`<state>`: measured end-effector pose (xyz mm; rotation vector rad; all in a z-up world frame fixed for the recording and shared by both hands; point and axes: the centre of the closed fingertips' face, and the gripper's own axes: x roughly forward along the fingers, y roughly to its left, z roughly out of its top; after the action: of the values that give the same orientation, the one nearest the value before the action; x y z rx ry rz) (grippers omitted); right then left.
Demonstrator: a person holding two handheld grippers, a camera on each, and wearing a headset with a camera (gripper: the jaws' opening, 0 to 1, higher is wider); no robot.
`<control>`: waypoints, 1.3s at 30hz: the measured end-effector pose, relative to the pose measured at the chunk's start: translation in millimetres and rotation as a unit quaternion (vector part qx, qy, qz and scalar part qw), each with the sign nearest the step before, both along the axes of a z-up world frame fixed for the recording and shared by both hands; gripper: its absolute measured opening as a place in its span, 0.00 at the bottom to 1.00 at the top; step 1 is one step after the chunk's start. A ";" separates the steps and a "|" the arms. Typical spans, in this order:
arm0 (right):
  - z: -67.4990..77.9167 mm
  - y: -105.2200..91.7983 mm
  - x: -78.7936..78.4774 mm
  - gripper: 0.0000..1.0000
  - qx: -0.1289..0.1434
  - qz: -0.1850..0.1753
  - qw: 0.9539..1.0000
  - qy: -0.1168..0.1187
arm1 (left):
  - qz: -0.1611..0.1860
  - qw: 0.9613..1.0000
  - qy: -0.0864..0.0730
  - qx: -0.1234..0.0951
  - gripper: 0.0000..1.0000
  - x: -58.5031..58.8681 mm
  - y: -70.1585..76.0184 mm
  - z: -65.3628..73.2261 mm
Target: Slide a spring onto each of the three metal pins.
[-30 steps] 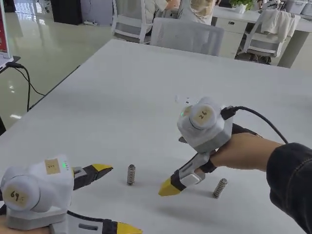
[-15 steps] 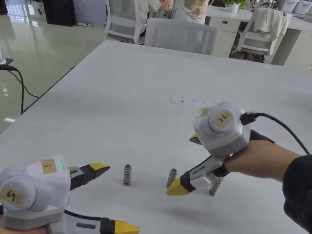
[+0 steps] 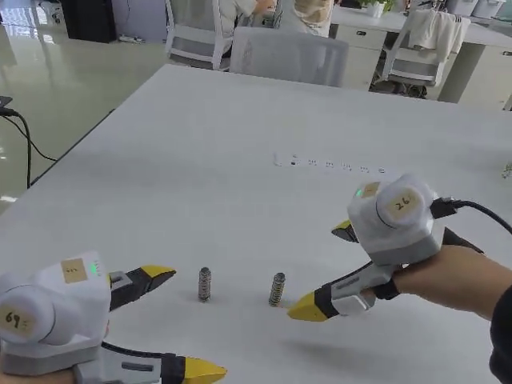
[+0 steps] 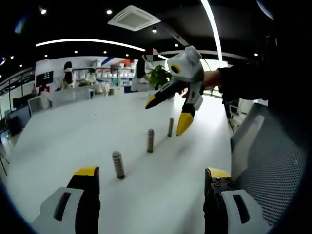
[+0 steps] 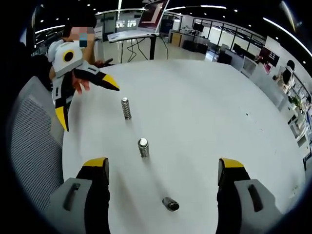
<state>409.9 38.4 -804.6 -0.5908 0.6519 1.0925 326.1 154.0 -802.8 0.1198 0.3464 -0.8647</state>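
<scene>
Three coils stand upright in a row on the bench [image 3: 240, 160]. The nearest spring [image 5: 170, 204] sits close in front of the right tongs [image 5: 164, 163], between the spread, empty jaws and seen almost end-on (its long axis points up). The middle spring [image 5: 143, 147] stands beyond it, and the far spring [image 5: 126, 108] stands toward the left tongs [image 4: 151, 171], also spread and empty. I cannot make out the pins inside the coils. The right side looks nearer to two of the three.
</scene>
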 end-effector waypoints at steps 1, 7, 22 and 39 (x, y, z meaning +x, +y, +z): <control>0.4 -1.6 -0.2 0.92 0.002 -0.003 1.000 0.000 | 0.000 1.000 0.000 0.000 0.85 0.1 0.1 -0.1; -1.8 -13.5 -5.2 0.92 0.008 -0.016 1.000 -0.001 | 0.001 1.000 0.000 0.000 0.85 0.5 0.2 0.1; -4.2 -30.4 -23.2 0.92 0.028 -0.036 0.999 -0.006 | 0.000 1.000 -0.001 -0.002 0.85 -0.8 -0.4 1.4; -12.7 -42.9 -47.1 0.92 0.050 -0.060 0.997 0.001 | 0.002 1.000 0.002 -0.006 0.86 -4.3 -0.5 1.3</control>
<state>362.8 -4.5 -817.3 -0.4585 0.6236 1.0067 321.7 153.5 -801.4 0.1057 0.3450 -0.8622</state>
